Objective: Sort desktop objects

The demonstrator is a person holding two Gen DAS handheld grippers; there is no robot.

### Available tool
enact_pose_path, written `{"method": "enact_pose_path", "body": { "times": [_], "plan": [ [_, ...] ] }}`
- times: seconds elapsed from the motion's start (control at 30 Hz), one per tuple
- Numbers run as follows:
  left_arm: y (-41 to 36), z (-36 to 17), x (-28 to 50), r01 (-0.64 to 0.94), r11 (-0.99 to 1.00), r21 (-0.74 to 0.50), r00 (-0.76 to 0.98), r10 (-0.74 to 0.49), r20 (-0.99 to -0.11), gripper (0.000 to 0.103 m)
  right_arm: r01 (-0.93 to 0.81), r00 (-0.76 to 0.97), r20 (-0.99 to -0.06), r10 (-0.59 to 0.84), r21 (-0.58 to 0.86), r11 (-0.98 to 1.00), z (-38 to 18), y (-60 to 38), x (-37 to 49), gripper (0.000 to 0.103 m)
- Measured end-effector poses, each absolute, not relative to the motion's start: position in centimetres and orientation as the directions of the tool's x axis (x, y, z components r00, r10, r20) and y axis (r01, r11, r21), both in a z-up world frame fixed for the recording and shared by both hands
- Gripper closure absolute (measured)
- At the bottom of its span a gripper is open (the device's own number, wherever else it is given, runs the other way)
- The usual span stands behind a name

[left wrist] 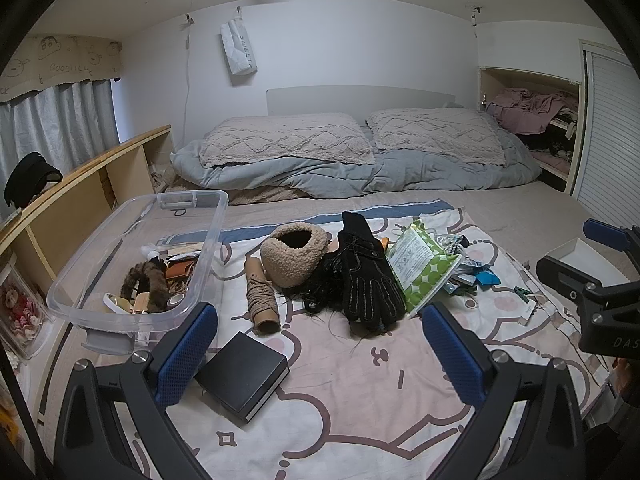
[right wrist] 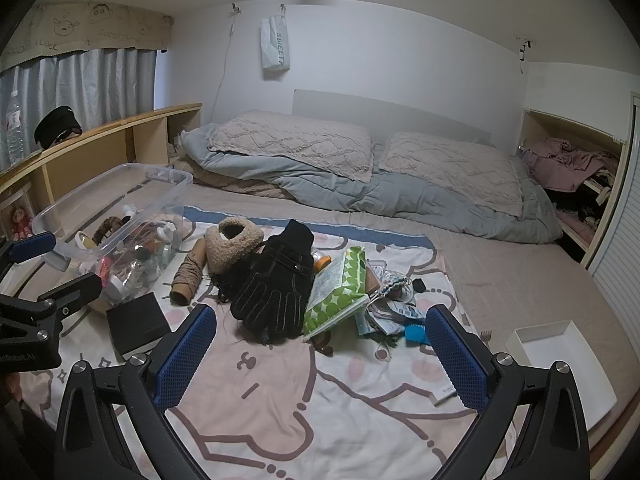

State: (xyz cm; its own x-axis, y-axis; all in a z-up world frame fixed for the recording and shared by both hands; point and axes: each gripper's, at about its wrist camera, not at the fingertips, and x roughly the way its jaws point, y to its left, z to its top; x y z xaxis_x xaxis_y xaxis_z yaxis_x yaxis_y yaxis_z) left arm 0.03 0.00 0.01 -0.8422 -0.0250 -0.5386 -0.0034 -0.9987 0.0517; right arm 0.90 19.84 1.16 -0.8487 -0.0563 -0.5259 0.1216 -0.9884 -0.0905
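A pile lies on the cartoon-print sheet: black gloves [left wrist: 368,276] [right wrist: 276,292], a beige fleece hat [left wrist: 294,256] [right wrist: 232,244], a twine-wrapped cardboard tube [left wrist: 262,304] [right wrist: 188,276], a green-and-white wipes pack [left wrist: 424,264] [right wrist: 336,292] and small clutter [left wrist: 468,268] [right wrist: 392,308]. A black box [left wrist: 244,376] [right wrist: 138,320] lies nearer, by the left finger of my left gripper [left wrist: 320,356] [right wrist: 56,266], which is open and holds nothing. My right gripper [right wrist: 320,356] [left wrist: 580,250] is open too, over bare sheet short of the pile.
A clear plastic bin [left wrist: 140,260] [right wrist: 112,184] with several small items stands at the left. A white tray [right wrist: 560,364] sits at the right near the bed edge. Pillows and a grey duvet lie behind; a wooden shelf runs along the left.
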Motion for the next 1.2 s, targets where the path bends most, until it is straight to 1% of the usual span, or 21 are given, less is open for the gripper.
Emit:
{"method": "enact_pose_path", "body": {
  "times": [0.77,1.2],
  "plan": [
    [0.0,0.0,0.1,-0.007,-0.999,0.049,-0.843,-0.021,-0.538,0.000,0.119,-0.849,-0.526,-0.054,-0.090,-0.989,1.0,19.4,1.0,0.000],
    [-0.3,0.0,0.3,-0.013,-0.999,0.045,-0.846,-0.013,-0.533,0.000,0.091,-0.851,-0.525,-0.034,-0.084,-0.992,1.0,21.4,1.2,0.000]
  ]
}}
